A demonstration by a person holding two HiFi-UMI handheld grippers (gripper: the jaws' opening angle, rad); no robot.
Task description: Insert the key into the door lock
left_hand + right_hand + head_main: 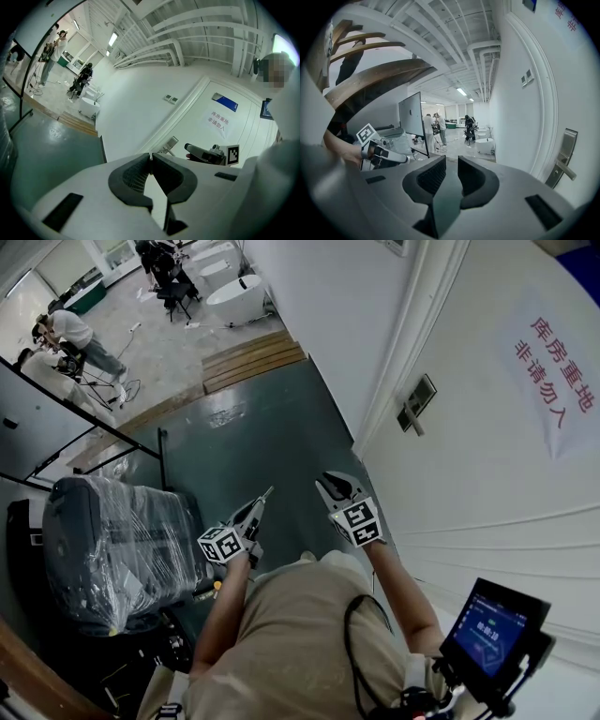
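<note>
Two grippers held ahead of the person, both well short of the door (487, 474); the lock plate (415, 404), with its lever handle, sits at the door's left edge, just beside the frame moulding, and a paper notice (553, 371) hangs toward the door's upper right. Left gripper (265, 493): jaws pressed together, as its own view confirms (150, 155); a thin pale sliver shows at the seam of the tips, possibly the key's blade, but too small to confirm, and no key can be made out anywhere else. Right gripper (335, 482): jaws apart with nothing between them (451, 159); only floor shows through the gap. The lock plate appears ahead and to the right of each gripper's line of sight (169, 143) (565, 154); the keyhole itself cannot be resolved in any view.

Probable hazards, as judgement: a key pinched only at its bow may pivot in the pads when its tip meets the plate, and so skate off the keyhole or drop to the floor; an approach at the present oblique angle would likely jam the blade rather than seat it; the projecting lever may catch a jaw on the way in; the plastic-wrapped machine (112, 549) close on the left limits room for the left elbow.
</note>
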